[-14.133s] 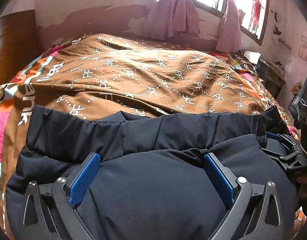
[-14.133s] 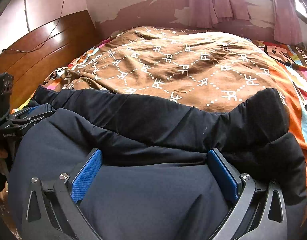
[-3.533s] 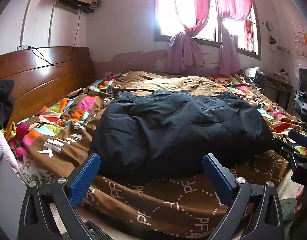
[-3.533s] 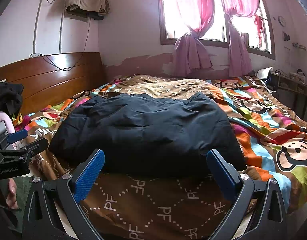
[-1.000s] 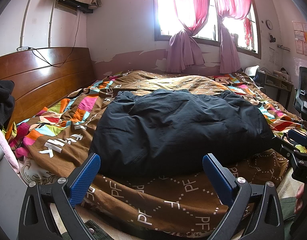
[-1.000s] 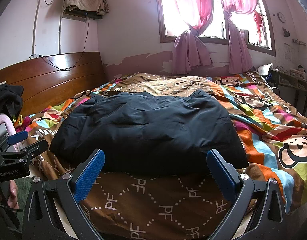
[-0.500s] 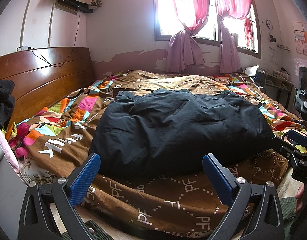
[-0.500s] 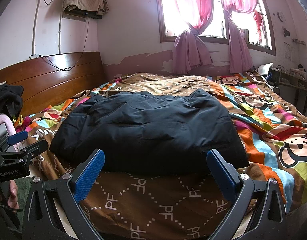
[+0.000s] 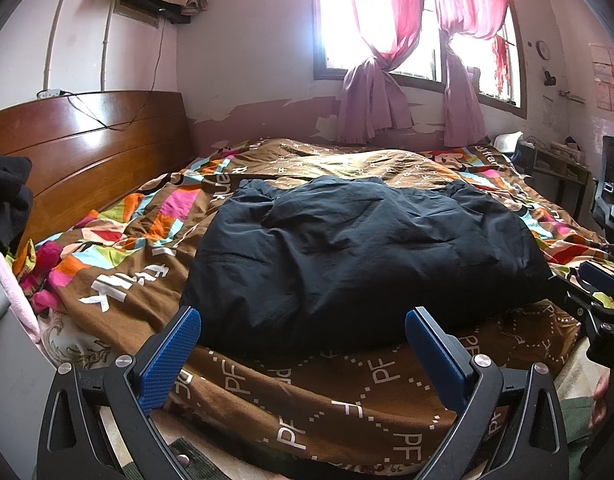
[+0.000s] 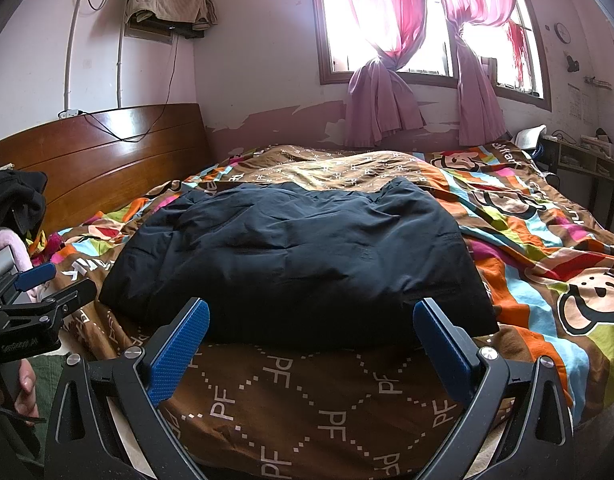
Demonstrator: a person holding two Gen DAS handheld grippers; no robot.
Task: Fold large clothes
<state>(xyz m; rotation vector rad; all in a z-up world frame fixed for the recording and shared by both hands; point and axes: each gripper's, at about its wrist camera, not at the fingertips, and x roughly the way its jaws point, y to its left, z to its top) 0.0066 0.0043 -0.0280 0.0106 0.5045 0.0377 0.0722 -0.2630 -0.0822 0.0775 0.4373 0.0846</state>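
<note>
A dark navy padded jacket [image 9: 359, 256] lies folded in a thick bundle on the bed, resting on the brown patterned quilt [image 9: 347, 392]. It also shows in the right wrist view [image 10: 303, 256]. My left gripper [image 9: 303, 344] is open and empty, held back from the near edge of the bed, short of the jacket. My right gripper [image 10: 311, 336] is open and empty, also held short of the jacket. Each gripper shows at the side of the other's view: the right one [image 9: 599, 292], the left one [image 10: 39, 292].
A wooden headboard [image 9: 87, 152] runs along the left. The colourful bedsheet [image 10: 547, 248] spreads to the right. Dark clothes [image 9: 7, 200] are piled at the far left. A window with pink curtains [image 9: 387, 60] is behind, a desk [image 10: 587, 168] and a chair [image 9: 613, 196] at right.
Long ago both grippers were down over the jacket; they have since pulled back from the bed. Over the last second nothing has visibly moved.
</note>
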